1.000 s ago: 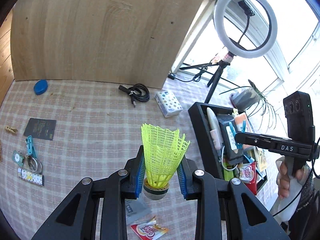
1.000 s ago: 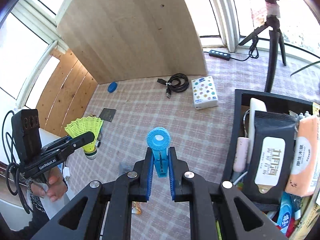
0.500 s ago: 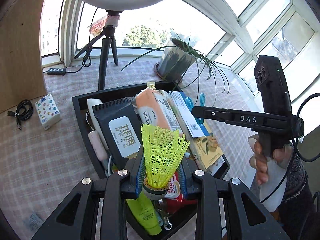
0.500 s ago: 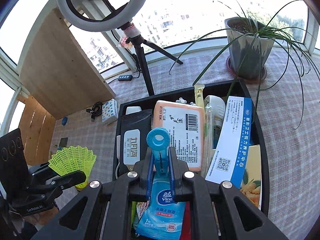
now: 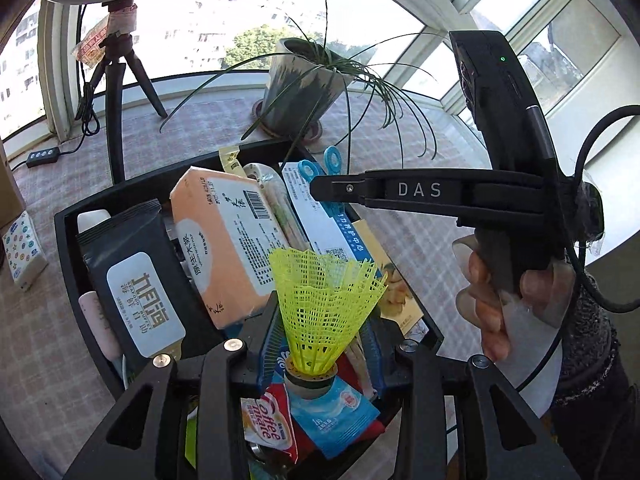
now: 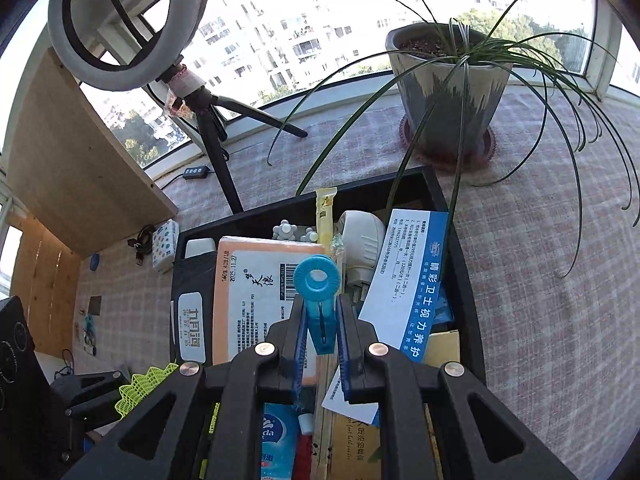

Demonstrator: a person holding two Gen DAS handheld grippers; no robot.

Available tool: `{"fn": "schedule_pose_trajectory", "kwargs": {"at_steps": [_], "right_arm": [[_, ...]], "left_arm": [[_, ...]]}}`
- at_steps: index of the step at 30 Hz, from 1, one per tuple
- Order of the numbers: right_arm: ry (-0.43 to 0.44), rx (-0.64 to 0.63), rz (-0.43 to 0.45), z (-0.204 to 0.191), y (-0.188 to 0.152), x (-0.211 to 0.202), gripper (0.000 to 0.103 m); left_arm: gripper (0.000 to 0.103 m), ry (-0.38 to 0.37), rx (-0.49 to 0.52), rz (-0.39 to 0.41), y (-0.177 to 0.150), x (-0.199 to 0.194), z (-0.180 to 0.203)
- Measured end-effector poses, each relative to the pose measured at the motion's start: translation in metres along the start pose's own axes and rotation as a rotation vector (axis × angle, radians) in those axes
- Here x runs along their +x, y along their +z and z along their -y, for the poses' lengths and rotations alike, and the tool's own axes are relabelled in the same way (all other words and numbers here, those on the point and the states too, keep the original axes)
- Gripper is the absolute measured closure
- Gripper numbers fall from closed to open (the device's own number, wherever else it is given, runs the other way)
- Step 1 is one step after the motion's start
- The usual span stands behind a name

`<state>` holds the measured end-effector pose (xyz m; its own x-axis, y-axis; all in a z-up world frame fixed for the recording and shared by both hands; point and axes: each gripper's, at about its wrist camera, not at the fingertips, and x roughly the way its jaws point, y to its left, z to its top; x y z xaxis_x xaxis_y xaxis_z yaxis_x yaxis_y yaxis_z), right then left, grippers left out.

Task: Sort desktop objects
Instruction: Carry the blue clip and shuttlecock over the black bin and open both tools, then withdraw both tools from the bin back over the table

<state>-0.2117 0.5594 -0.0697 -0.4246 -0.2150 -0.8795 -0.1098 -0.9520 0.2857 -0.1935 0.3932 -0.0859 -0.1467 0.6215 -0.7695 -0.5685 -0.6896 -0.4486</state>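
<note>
Two items poised over crowded black tray (image 5: pixel 64 240) — drop-off step judged in hand. Left gripper (image 5: pixel 322 350) jaws opening, yellow shuttlecock (image 5: pixel 324 304) between them above near edge. Right gripper (image 6: pixel 322 346) pinched on blue clip (image 6: pixel 318 304) over tray middle. Next: clip to be lowered, released.

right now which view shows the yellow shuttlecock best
The left wrist view: the whole yellow shuttlecock stands between the opening left hand-held gripper pads, over the black tray. The right wrist view shows only its skirt edge at lower left.
</note>
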Motion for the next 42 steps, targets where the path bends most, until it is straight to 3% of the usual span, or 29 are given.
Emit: {"fn": "schedule_pose_trajectory", "kwargs": {"at_steps": [2,4,15,24,33,42], "right_arm": [[-0.005,0.002,-0.008,0.002,0.003,0.002,0.087],[-0.006,0.012,-0.015,0.004,0.004,0.003,0.077],[0.017,0.005,0.001,-0.004,-0.001,-0.007,0.071],[0.072,-0.031,0.012,-0.026,-0.016,-0.019,0.067],[0.149,-0.104,0.006,-0.062,-0.043,-0.032,0.060],[0.183,-0.166,-0.040,-0.108,-0.080,-0.032,0.060]], "left_arm": [[0.051,-0.010,-0.007,-0.009,0.001,0.000,0.000],[0.050,0.014,0.004,0.002,0.001,-0.001,0.002],[0.050,0.043,-0.012,-0.004,-0.006,-0.009,-0.009],[0.050,0.118,-0.033,0.032,-0.028,-0.046,-0.022],[0.050,0.245,-0.130,0.078,-0.076,-0.104,-0.063],[0.050,0.338,-0.244,0.108,-0.141,-0.171,-0.131]]}}
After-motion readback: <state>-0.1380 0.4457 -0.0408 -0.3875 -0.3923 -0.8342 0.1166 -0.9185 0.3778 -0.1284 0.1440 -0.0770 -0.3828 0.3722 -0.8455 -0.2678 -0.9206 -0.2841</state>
